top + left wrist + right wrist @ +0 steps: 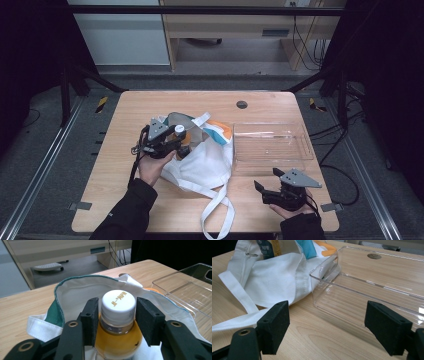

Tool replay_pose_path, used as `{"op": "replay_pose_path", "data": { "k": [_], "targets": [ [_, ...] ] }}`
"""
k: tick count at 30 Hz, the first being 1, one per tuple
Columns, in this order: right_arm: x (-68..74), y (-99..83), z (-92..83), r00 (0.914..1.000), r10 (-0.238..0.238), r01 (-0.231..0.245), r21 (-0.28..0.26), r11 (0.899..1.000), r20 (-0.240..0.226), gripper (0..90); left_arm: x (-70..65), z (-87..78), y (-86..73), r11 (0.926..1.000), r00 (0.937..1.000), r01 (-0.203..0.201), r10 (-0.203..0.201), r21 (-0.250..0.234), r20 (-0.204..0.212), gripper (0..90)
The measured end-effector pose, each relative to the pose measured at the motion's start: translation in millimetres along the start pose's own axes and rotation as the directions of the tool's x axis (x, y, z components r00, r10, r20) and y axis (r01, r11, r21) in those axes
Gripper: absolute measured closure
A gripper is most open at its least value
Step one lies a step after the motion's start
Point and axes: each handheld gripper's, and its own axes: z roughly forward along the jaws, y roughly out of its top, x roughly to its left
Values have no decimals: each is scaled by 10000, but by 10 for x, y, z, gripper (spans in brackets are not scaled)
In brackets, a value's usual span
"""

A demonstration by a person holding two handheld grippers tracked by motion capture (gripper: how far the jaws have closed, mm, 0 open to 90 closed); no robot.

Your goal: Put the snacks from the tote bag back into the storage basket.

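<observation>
black jaws of my left gripper [116, 322] stand on both sides of the bottle [117, 327], at its neck just under the white cap [118, 302]. the left pad looks to touch the neck and cap; at the right pad i see a thin gap, so i cannot say the grip is closed, the jaws stand about half open around it. the bottle is clear and holds a yellow-orange liquid. it stands upright in the mouth of the white cloth bag [75, 290], and i take this bag as my landmark.

from the high view my left gripper [172, 145] is over the left part of the bag [205, 162], and my left hand [152, 167] lies at the bag's left edge. the straps of the bag run toward me, down to the near edge of the table [125, 200].

my right gripper [325, 326] is to the right of the bag and nearer to me, well apart from it. its jaws are wide open and nothing is between them, only bare table wood.

right beside the bag, touching its cloth, stands a clear plastic tray [372, 293], with nothing inside. behind the bag's white cloth i see something orange and blue [312, 247] coming out of the bag, near the tray's far corner. beyond the bag, further on the table, is a small round dark cap [242, 104].
</observation>
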Motion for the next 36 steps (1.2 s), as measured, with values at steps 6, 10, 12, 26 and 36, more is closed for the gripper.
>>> {"op": "replay_pose_path", "data": {
  "k": [6, 10, 12, 26, 36],
  "targets": [
    [-4, -8, 18, 10000, 6, -6, 80, 10000, -20, 203, 2, 40, -11, 10000, 10000, -64, 64, -72, 37, 562],
    [0, -11, 31, 10000, 22, -21, 144, 9999, -24, 203, 0, 57, -8, 9999, 10000, -69, 70, -138, 48, 574],
    [-1, -13, 39, 10000, -45, 46, 166, 9999, -30, 203, -10, 69, -3, 9998, 10000, -98, 98, -147, 7, 577],
    [3, -18, 51, 10000, -61, 63, 231, 9997, -74, 203, -32, 49, -5, 9996, 9996, -268, 267, -115, -61, 582],
    [0, -18, 56, 9999, -64, 67, 237, 9997, -103, 203, -38, 65, -10, 9997, 9998, -159, 156, -181, -158, 574]
  ]
}}
